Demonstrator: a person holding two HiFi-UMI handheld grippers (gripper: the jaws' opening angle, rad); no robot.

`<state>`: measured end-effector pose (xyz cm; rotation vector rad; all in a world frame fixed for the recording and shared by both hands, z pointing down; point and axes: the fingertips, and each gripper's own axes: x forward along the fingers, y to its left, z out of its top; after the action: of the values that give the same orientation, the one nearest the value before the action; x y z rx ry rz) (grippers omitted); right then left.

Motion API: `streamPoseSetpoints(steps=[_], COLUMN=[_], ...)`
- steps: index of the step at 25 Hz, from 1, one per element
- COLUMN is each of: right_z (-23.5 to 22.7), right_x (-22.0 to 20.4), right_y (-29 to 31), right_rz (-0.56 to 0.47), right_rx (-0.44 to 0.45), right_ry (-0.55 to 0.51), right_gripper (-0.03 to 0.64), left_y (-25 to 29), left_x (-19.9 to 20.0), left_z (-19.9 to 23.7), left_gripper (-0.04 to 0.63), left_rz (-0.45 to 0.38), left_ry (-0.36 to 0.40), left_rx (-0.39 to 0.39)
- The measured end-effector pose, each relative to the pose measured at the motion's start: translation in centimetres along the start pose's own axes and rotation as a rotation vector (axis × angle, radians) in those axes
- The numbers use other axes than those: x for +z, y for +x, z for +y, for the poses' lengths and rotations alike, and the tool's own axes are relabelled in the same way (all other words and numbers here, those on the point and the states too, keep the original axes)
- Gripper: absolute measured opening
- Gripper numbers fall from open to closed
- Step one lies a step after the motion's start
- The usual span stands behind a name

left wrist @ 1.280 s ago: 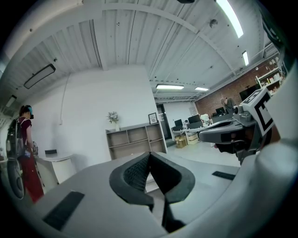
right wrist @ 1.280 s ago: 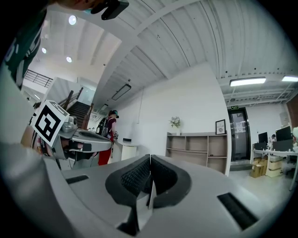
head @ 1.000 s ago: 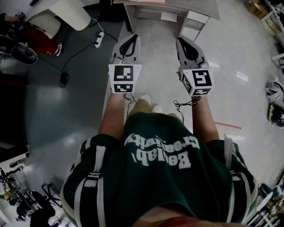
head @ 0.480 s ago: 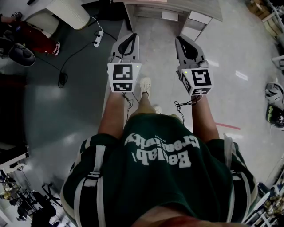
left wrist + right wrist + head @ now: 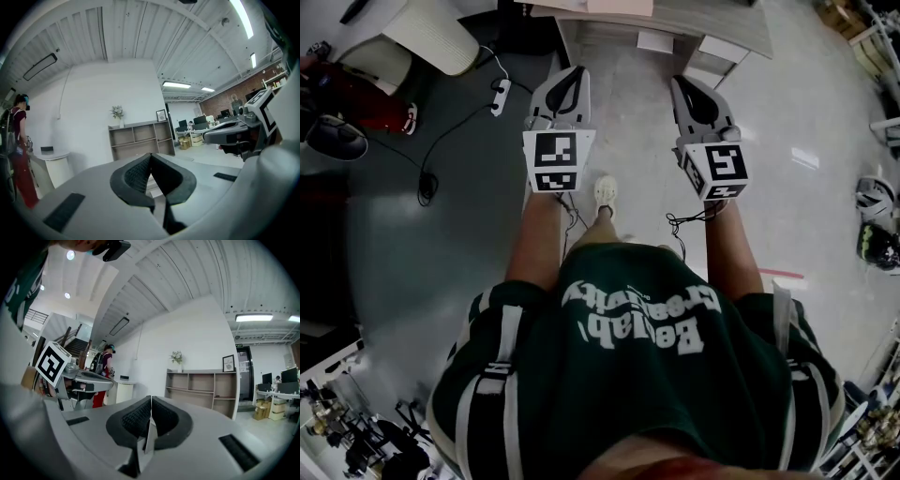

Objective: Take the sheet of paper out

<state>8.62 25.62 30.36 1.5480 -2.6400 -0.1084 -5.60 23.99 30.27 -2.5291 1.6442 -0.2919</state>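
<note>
Not yet started: no sheet in view.
The person [image 5: 628, 375] faced a shelf [image 5: 138, 138] well ahead. The left gripper [image 5: 150, 157] and right gripper [image 5: 150, 401] were both closed and empty, so finding and pulling the sheet remained.

The left gripper [image 5: 151, 157] and right gripper [image 5: 151, 401] are pale grey with black, fine-ribbed pads. Each marker cube [image 5: 557, 161] is white with black square patterns. The person's shirt [image 5: 628, 375] is dark green with white lettering and white sleeve stripes; the shoe [image 5: 605, 190] is off-white. The floor [image 5: 806, 216] is glossy pale grey on the right and darker grey on the left, with a short red strip [image 5: 783, 274]. The far shelf unit [image 5: 138, 138] is grey-brown against white walls.
</note>
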Motion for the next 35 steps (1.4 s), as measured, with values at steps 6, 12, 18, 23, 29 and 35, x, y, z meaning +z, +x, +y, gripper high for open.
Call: streamPoseSetpoints(steps=[6,12,18,23,29,35], right_z=[-1.5,-2.4,-3.1,-3.7,-4.0,-4.8], right_x=[0.8,2.0,2.7,2.9,2.7,2.4], right_y=[7.9,14.2,19.0,22.2,23.6,24.1], right_rz=[-0.007,-0.010,-0.007,0.001,0.002,0.025], right_rx=[-0.014,-0.026,-0.049,-0.078,-0.098,-0.126], right_ry=[0.001,0.013,0.009,0.005,-0.003,-0.007], right_gripper=[0.034,0.034,0.034,0.034,0.034,0.035], left_y=[5.9,10.5,13.7,16.1,17.7,18.7], left_x=[0.0,0.7,1.1,1.1,0.9,0.7], left_z=[5.4,10.3,14.2,16.7,17.8,18.2], left_gripper=[0.018,0.018,0.018,0.018,0.018,0.018], left_rz=[-0.006,-0.013,-0.025,-0.032,-0.044,-0.040], left_ry=[0.006,0.007,0.011,0.012,0.012,0.004], left_rx=[-0.011,-0.021,-0.031,-0.042,-0.063,-0.072])
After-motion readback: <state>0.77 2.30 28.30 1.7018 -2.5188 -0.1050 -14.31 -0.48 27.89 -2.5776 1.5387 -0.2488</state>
